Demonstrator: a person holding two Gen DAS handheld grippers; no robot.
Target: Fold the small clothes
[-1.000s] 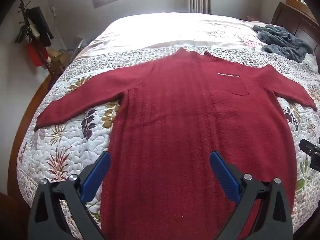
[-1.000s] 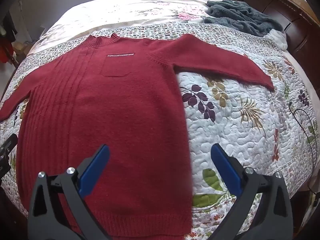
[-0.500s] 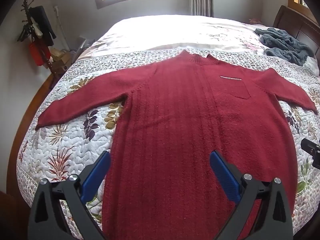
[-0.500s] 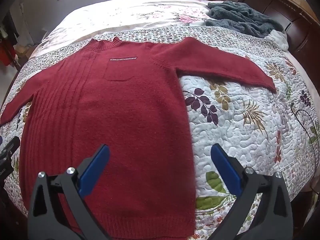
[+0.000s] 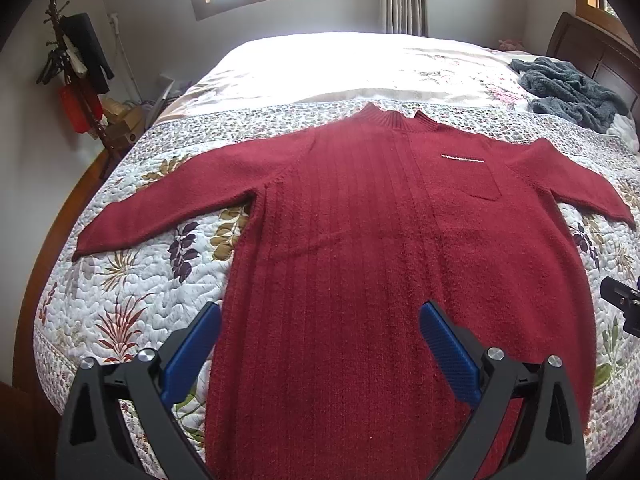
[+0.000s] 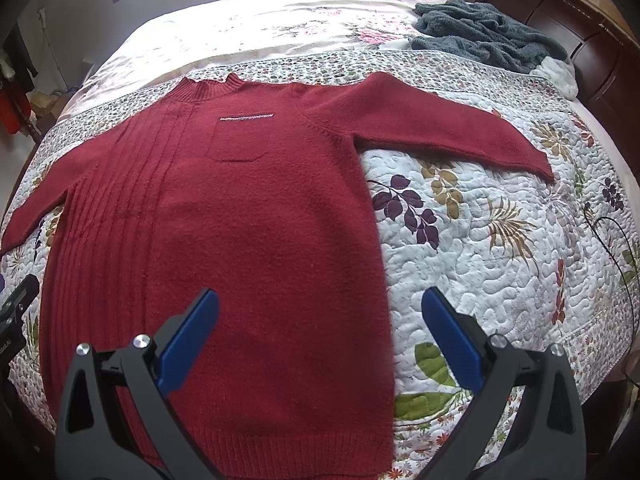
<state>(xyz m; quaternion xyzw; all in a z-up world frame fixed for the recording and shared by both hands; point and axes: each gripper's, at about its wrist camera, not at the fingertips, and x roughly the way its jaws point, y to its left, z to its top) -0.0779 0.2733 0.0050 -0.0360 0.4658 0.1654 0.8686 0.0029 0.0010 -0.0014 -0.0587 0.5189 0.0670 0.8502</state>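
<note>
A red sweater lies flat and face up on the quilt, hem at the near edge of the bed, collar toward the far side, both sleeves spread out sideways. Nothing is folded yet, so this looks like the approach before the first fold.

The left gripper hangs above the lower body of the sweater with its jaws spread wide and nothing between them; its left finger is over the sweater's left side edge. The right gripper is likewise spread and empty, straddling the sweater's right side edge, one finger over knit and the other over quilt.

The next move probably calls for each gripper to come down and pinch cloth, likely a sleeve or a side edge, and carry it in across the body. The knit looks thick and soft, so a deep bite should hold better than a fingertip nip.

A grey blanket sits bunched at the far right corner, well apart.
</note>
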